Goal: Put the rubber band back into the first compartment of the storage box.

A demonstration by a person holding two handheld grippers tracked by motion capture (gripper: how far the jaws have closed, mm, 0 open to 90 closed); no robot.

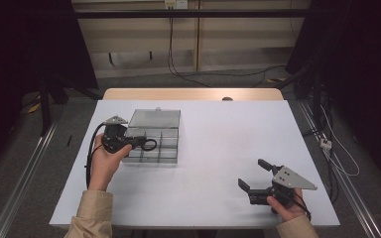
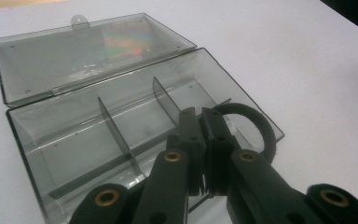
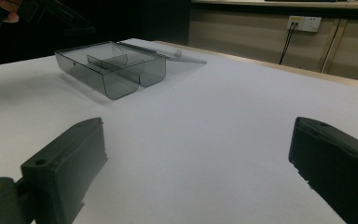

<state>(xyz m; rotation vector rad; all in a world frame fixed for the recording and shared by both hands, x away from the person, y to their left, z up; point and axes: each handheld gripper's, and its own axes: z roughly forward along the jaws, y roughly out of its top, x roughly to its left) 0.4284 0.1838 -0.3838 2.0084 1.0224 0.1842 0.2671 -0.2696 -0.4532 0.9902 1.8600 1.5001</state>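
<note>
A smoky clear plastic compartment box [image 1: 164,157] lies on the left part of the white table, its lid [image 1: 155,118] folded open toward the far side. My left gripper [image 1: 142,143] hovers over the box's compartments, shut on a black loop [image 1: 151,145]. In the left gripper view the two jaws [image 2: 200,122] press together on the loop [image 2: 260,125], which arcs out to their right above the box [image 2: 70,135] with its thin dividers. My right gripper [image 1: 251,173] rests near the front right of the table, open and holding nothing. Its jaws [image 3: 196,140] stand wide apart, facing the box [image 3: 112,70].
The white table [image 1: 213,139] has a wooden strip along its far edge. Dark stands and cables sit on the floor around it. A wall socket [image 3: 304,22] with two cords is at the back. The person's sleeves come in at the front edge.
</note>
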